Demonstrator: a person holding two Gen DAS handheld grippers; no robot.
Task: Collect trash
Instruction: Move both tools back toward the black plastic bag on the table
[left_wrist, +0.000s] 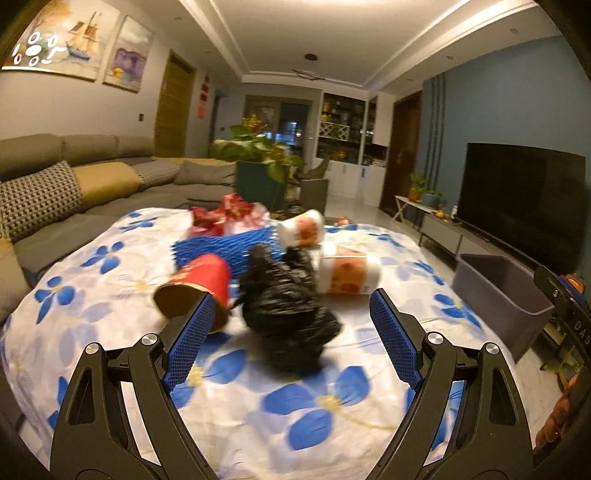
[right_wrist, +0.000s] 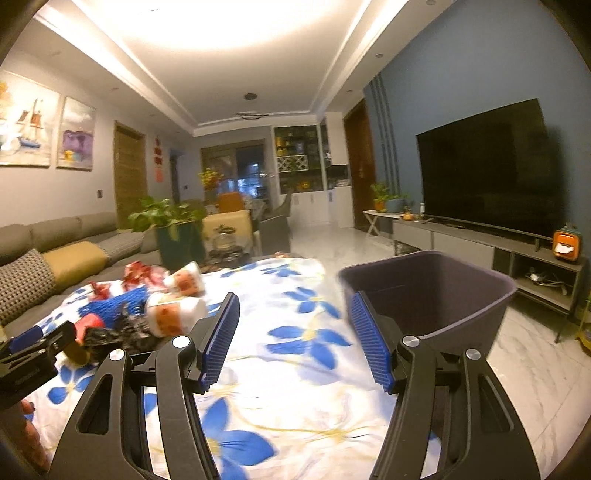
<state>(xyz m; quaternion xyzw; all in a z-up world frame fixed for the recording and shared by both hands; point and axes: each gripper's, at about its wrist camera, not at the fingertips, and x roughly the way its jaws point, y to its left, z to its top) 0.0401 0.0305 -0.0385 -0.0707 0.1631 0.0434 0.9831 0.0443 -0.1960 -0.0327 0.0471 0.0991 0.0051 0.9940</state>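
L hand-held gripper (left_wrist: 291, 321): jaws wide apart, empty, w/ black bag (left_wrist: 290, 314) between them on floral tabletop (left_wrist: 110, 295). R hand-held gripper (right_wrist: 293, 336): spread, empty. Beyond bag: red cup (left_wrist: 201, 286), blue mesh (left_wrist: 225, 247), two white cups. Bin (right_wrist: 428, 295) beside tabletop edge.

My left wrist view looks low and close over the bench (left_wrist: 110, 295) at the trash pile (left_wrist: 288, 295), facing down the room. My right view sits further right, facing the bin (right_wrist: 428, 291). Both share pile, bin and television (left_wrist: 524, 192).
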